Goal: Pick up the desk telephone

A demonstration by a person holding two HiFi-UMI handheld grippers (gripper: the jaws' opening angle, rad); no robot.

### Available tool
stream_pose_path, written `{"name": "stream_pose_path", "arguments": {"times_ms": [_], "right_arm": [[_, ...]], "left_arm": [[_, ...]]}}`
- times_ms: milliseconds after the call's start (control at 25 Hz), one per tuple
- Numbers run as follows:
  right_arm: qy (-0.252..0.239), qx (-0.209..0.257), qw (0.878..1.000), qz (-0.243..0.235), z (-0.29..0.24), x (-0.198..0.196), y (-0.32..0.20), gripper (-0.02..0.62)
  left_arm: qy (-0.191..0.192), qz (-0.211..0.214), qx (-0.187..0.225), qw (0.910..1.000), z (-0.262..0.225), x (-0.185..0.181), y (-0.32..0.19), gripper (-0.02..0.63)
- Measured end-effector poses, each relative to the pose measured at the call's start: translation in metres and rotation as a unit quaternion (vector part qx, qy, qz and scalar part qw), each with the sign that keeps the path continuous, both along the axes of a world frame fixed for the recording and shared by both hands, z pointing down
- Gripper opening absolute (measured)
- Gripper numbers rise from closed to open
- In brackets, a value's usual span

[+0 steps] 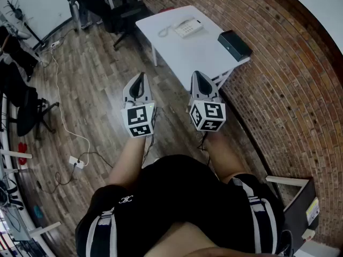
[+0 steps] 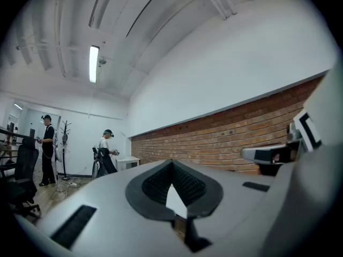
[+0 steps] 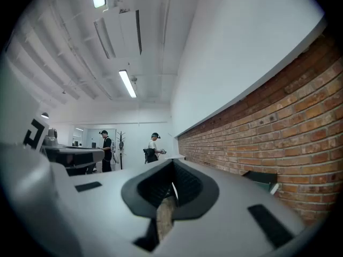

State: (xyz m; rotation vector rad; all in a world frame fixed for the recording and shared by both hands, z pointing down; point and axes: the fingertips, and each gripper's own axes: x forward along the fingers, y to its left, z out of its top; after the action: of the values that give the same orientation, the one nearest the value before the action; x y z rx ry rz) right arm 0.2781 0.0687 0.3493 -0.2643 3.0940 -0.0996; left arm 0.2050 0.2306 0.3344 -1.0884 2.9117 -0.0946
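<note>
The left gripper (image 1: 140, 78) and right gripper (image 1: 199, 75) are held level, side by side, each with jaws closed on nothing, above the floor (image 1: 96, 90). Well ahead of both, the phone (image 1: 187, 27) lies on a white table (image 1: 198, 55). A black box (image 1: 234, 44) sits at the table's edge by the brick wall (image 1: 289, 90).
</note>
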Motion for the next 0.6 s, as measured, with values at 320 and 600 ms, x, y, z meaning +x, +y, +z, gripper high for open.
{"name": "stream_pose_path", "arguments": {"times_ms": [320, 600], "right_arm": [[-0.011, -0.006, 1.000, -0.015, -0.006, -0.013, 0.026, -0.002], [-0.006, -0.007, 1.000, -0.008, 0.003, -0.016, 0.057, -0.002]], "left_arm": [[0.002, 0.014, 0.003, 0.9999, -0.002, -0.006, 0.016, -0.008], [0.000, 0.022, 0.000, 0.9998, 0.005, -0.010, 0.045, -0.008]]}}
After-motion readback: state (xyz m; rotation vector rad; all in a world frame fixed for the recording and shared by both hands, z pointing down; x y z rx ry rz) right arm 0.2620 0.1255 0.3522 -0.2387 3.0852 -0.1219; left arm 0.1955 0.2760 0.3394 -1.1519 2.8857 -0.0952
